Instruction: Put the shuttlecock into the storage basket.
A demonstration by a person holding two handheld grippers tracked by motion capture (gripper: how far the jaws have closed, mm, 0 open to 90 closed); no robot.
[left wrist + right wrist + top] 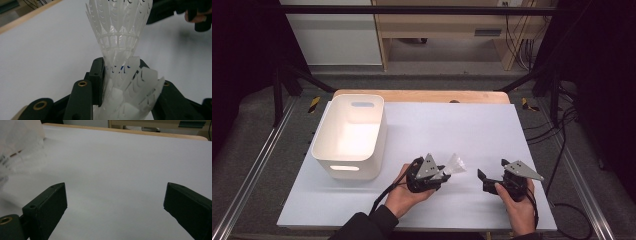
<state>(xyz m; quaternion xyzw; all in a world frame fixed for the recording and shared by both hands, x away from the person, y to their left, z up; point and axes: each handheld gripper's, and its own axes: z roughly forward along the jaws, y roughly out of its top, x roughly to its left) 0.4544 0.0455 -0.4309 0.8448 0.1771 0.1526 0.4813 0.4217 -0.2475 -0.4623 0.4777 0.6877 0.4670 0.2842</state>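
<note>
High view shows my left gripper (438, 173) pinching white plastic shuttlecocks (454, 165) just to the right of the white bin (350, 135), above the near part of the white table (472, 130). In the left gripper view I count what looks like two shuttlecocks nested one into the other (120, 35), the jaws pressed on the stack low down, where the skirt narrows, so the flared end points away from me. I judge that grip is chosen because the open feathering would crush or slip. My right gripper (490, 178) rests further right of the bin, well apart from the left one, jaws spread wide with nothing between them; in the right gripper view, bare table lies ahead of it. The bin stands open-topped and looks empty, and I judge it to be the likely place for the shuttlecocks.
</note>
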